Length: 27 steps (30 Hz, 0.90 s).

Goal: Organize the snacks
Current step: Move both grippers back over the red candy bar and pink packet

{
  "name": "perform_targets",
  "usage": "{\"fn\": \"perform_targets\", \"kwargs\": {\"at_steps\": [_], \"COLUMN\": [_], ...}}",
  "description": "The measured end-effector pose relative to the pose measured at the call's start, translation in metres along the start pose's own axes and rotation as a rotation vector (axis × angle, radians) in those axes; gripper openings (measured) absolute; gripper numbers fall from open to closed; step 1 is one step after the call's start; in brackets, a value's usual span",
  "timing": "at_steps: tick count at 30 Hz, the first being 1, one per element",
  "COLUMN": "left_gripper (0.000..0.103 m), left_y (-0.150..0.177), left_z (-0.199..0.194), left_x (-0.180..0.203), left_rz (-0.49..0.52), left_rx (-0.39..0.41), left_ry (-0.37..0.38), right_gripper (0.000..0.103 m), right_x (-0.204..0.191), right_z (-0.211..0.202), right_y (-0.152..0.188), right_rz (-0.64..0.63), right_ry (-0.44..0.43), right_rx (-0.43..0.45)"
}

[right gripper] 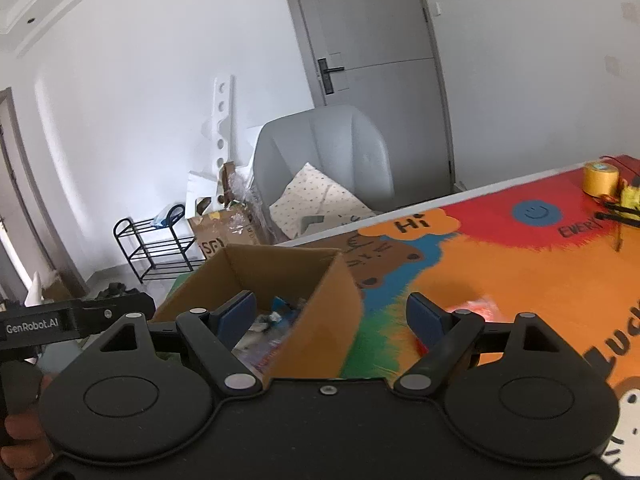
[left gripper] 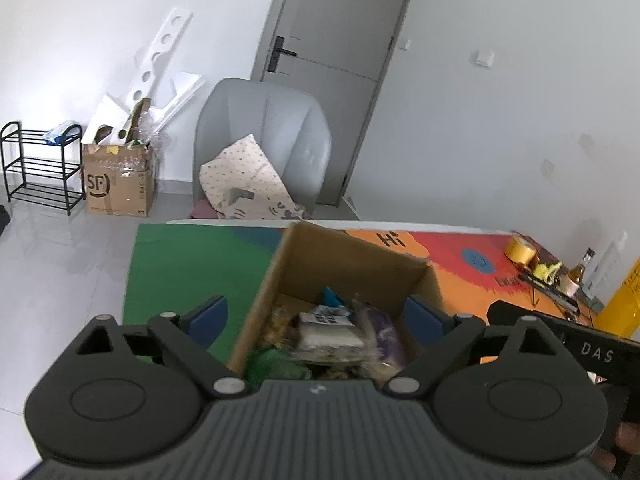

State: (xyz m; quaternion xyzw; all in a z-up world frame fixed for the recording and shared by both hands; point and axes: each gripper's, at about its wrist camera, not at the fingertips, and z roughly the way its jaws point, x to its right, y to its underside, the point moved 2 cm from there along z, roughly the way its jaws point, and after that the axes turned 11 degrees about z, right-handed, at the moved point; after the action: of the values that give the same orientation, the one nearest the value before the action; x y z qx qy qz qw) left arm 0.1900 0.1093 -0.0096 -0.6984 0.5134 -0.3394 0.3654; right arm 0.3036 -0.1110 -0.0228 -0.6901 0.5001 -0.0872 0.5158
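An open brown cardboard box (left gripper: 344,264) stands on the tabletop (left gripper: 192,264), which is covered by a brightly painted mat in green, orange, red and blue. The box holds a loose heap of wrapped snacks (left gripper: 332,332): a white packet with dark print lies on top, a green wrapper sits at the near left corner, a purple-tinted bag leans toward the right wall, and a bit of blue packaging shows at the back. The heap is blurred, so single items are hard to tell apart.

The left gripper (left gripper: 316,318) hangs over the box with its jaws spread wide and nothing between them; one blue pad is outside the left wall, the other over the right side. In the right wrist view, the right gripper (right gripper: 332,316) also has its jaws spread and empty. Its left pad is over the box interior (right gripper: 276,312), its right pad over the mat. A blurred red-orange snack packet (right gripper: 476,308) lies on the mat just beside that right pad, outside the box (right gripper: 320,320).

Near the far right edge of the tabletop stand a roll of yellow tape (left gripper: 520,250) and a small glass bottle (left gripper: 580,268). Beyond the tabletop is a grey armchair (left gripper: 264,136) holding a spotted cream cushion (left gripper: 244,176).
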Motion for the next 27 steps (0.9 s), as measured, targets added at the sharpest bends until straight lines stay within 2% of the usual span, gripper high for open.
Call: {"fn": "perform_targets", "kwargs": {"at_steps": [4, 16, 23, 27], "left_gripper": [0.095, 0.095, 0.095, 0.095], "left_y": [-0.002, -0.005, -0.004, -0.002], "left_z": [0.000, 0.009, 0.018, 0.023], "left_x": [0.017, 0.079, 0.110, 0.125], "left_rz": [0.025, 0.119, 0.173, 0.188], "left_rx": [-0.003, -0.013, -0.046, -0.069], "left_ry": [0.035, 0.127, 0.133, 0.133], "right_gripper": [0.084, 0.084, 0.084, 0.089], "right_x": [0.018, 0.065, 0.089, 0.103], "right_z": [-0.007, -0.029, -0.035, -0.039], "right_y": [0.000, 0.001, 0.001, 0.002], "right_rz": [0.025, 0.078, 0.102, 0.116], "right_ry": [0.034, 0.068, 0.056, 0.057], "right_rx": [-0.012, 0.015, 0.008, -0.004]}}
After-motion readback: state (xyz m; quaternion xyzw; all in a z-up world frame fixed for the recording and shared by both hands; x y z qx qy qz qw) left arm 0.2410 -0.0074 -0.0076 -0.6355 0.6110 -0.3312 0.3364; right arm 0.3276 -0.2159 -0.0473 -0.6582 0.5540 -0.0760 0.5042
